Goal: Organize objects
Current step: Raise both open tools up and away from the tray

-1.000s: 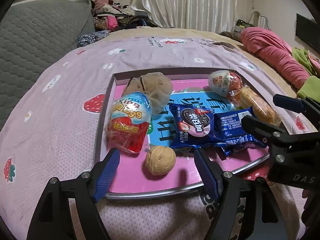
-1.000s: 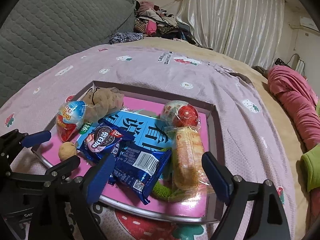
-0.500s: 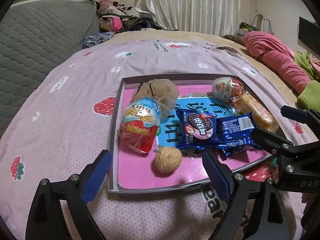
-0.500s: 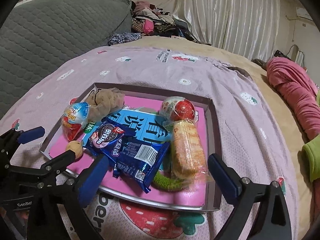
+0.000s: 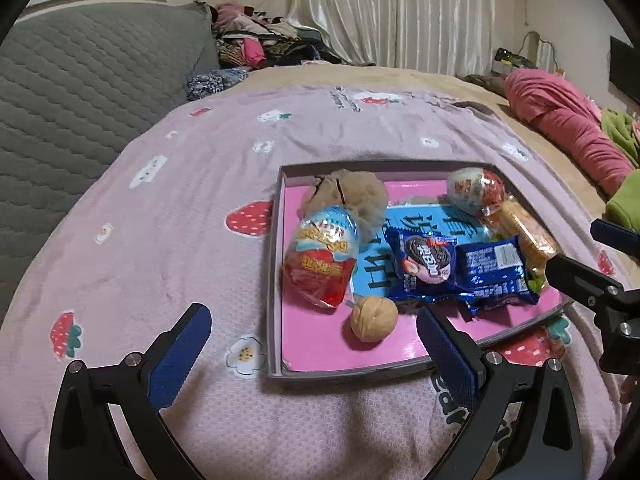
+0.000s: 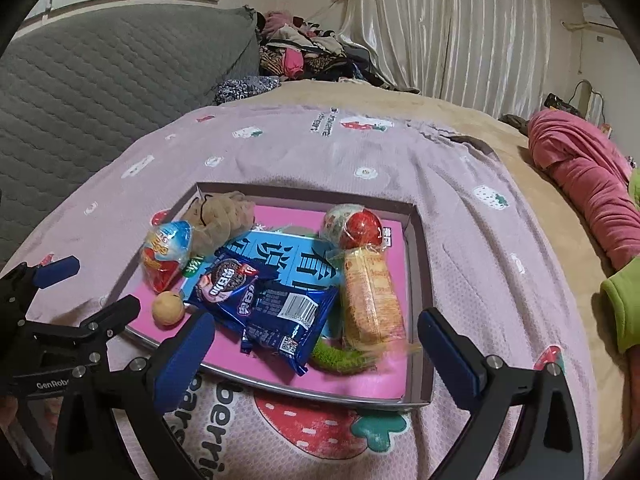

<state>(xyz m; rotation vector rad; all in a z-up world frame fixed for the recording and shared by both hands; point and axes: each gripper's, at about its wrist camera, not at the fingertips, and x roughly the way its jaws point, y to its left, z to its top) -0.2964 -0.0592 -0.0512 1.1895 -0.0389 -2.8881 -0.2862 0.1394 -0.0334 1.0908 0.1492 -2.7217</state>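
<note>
A shallow pink-lined box tray (image 5: 276,264) (image 6: 416,248) lies on the bed. It holds a walnut (image 5: 373,319) (image 6: 168,309), a blue-and-red surprise egg (image 5: 322,256) (image 6: 166,249), a second red egg (image 5: 474,190) (image 6: 354,227), blue Oreo packets (image 5: 426,262) (image 6: 256,294), an orange biscuit pack (image 5: 524,236) (image 6: 370,300), a tan pouch (image 5: 348,194) (image 6: 220,216) and a green ring (image 6: 340,358). My left gripper (image 5: 312,354) is open and empty over the tray's near left corner. My right gripper (image 6: 312,354) is open and empty at the tray's near edge.
A pink strawberry-print blanket (image 5: 160,240) covers the bed. A grey quilted headboard (image 5: 80,92) stands at left. Piled clothes (image 6: 304,56) and curtains are behind. A pink bolster (image 6: 588,168) and a green cloth (image 6: 624,304) lie at right.
Both grippers have pulled back and up from the tray; the left one has also shifted left. The objects in the tray have not moved.
</note>
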